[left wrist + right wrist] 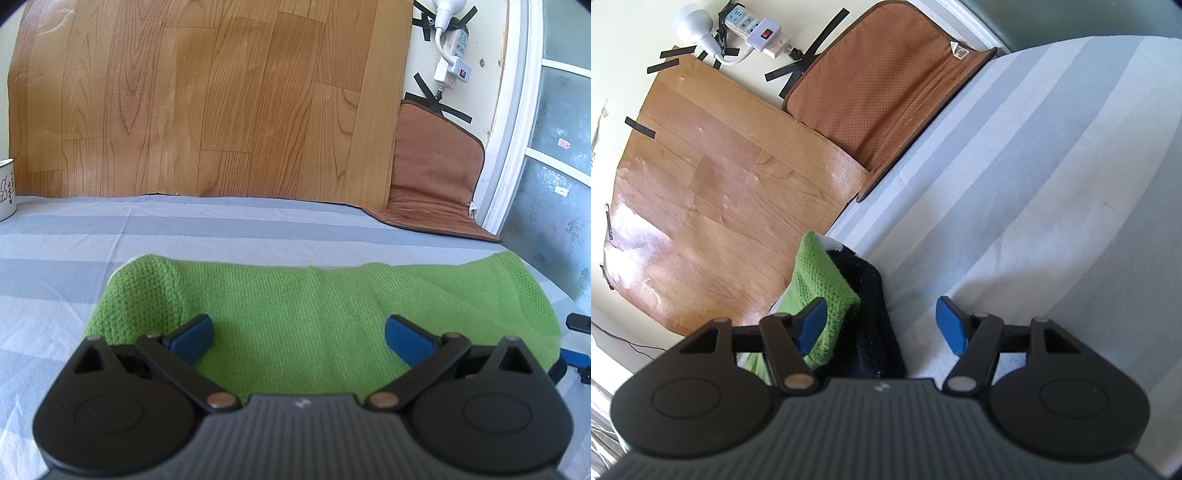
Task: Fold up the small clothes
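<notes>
A: How do the tools stand?
B: The left tool [298,334] gapes wide over the green knitted garment [314,306]; the right tool [881,325] gapes wide, gripping nothing.
A: And the garment?
B: It lies on the blue-and-white striped bedsheet [74,258].

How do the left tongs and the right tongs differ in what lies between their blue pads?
Left tongs frame a flat stretch of the green knit, pads apart from it on both sides. Right tongs frame the green knit's edge and a dark piece, one pad beside the green. Both stand open.
</notes>
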Motion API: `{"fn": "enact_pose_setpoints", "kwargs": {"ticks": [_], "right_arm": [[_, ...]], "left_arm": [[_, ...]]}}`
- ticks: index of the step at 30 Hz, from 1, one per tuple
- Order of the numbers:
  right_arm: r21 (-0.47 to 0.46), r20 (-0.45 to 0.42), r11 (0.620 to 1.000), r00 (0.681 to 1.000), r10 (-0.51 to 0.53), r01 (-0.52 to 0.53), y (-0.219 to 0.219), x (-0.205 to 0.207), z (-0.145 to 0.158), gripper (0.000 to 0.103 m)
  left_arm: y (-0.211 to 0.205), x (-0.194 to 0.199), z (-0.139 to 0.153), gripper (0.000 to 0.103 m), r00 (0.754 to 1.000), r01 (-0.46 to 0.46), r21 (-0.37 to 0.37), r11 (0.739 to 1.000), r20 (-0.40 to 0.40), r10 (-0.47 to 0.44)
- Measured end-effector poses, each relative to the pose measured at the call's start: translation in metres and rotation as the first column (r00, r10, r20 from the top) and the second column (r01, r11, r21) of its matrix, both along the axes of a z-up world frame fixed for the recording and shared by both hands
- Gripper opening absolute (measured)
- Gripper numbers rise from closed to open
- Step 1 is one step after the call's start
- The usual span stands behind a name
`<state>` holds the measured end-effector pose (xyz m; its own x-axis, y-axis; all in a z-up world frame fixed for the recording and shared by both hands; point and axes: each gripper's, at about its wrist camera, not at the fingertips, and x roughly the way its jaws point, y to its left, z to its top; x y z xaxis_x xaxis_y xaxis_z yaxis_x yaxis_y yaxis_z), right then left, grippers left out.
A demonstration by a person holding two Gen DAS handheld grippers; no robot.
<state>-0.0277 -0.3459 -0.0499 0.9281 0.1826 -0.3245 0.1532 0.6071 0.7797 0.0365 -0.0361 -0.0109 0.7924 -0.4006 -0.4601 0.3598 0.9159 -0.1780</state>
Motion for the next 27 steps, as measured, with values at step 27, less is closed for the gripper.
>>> {"fn": "enact_pose_setpoints", "kwargs": {"ticks": [27], "right_arm": [[-0.023, -0.003, 1.000, 1.000, 0.005, -0.006, 0.0015, 0.0018, -0.0001, 0.067]], "left_arm": [[-0.0005, 0.0005, 0.0002, 0.103, 1.000, 0.002, 0.002, 1.000, 0.000, -0.002]]}}
